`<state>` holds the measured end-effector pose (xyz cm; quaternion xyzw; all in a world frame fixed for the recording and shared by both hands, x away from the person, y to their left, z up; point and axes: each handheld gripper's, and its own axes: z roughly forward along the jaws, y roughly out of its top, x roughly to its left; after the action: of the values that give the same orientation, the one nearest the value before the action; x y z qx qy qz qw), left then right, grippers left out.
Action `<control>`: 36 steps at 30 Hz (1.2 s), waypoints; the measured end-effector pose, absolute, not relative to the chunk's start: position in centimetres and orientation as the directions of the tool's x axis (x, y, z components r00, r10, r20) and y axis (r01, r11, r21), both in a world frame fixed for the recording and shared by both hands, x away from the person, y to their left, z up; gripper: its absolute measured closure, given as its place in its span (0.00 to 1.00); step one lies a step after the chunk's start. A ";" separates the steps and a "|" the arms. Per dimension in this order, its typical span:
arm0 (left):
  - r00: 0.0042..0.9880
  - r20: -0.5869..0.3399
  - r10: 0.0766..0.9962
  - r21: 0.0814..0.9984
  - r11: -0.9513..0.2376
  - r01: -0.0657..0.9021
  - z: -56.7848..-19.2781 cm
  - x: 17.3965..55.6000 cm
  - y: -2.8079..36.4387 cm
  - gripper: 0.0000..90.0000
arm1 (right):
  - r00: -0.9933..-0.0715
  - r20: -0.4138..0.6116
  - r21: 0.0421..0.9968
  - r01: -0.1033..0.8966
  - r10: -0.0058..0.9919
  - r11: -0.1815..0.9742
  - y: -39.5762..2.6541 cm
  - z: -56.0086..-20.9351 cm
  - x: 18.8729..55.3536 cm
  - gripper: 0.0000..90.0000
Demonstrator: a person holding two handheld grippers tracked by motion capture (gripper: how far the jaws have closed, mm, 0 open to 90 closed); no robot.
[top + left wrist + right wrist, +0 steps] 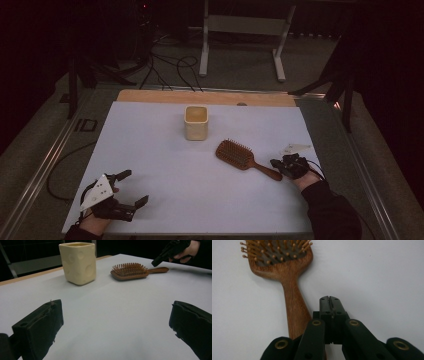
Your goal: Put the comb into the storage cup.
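Darkness swallowed the room beyond the table [150, 150], and in the high view the right gripper [280, 165] showed only as a black lump at the end of a dark sleeve [330, 210], its jaws too small to read there. The right gripper view settled it: the two black jaws stood pressed together, tip to tip, with nothing between them. The wooden hairbrush [287, 277] lay just to their left, bristles up, its handle running down beside the linkage and passing out of sight under it; whether the gripper touched the handle could not be told. The brush's head was cut off at the top of that view.

The left gripper [134, 186] rested near the table's near edge, well apart from the brush, its jaws spread wide over bare white surface and holding nothing. Ahead of it, in the left gripper view, stood a cream square cup [78, 262], and to the right of that the brush, with the other hand hovering at the handle's far end. A small pale object [295, 148] beyond the right gripper was too dim to identify.
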<state>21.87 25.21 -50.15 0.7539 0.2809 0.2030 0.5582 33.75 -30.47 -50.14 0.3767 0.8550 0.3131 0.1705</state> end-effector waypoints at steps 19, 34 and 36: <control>0.761 -0.006 0.649 0.955 -0.221 0.197 -50.1 21.9 25.2 0.00 | -0.682 -0.050 0.643 0.537 0.730 0.546 -29.8 -50.8 32.2 1.00; 0.762 -0.006 0.648 0.956 -0.220 0.195 -50.1 21.8 25.2 0.00 | -0.699 -0.018 0.637 0.543 0.715 0.547 -28.9 -50.8 31.0 1.00; 0.762 -0.005 0.648 0.955 -0.222 0.195 -50.1 21.8 25.2 0.00 | -0.708 -0.016 0.631 0.541 0.707 0.556 -28.5 -50.8 30.7 1.00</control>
<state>21.83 25.16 -50.12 0.7550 0.2790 0.2030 0.5576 30.74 -28.53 -50.77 0.3578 0.8716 0.3066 0.1349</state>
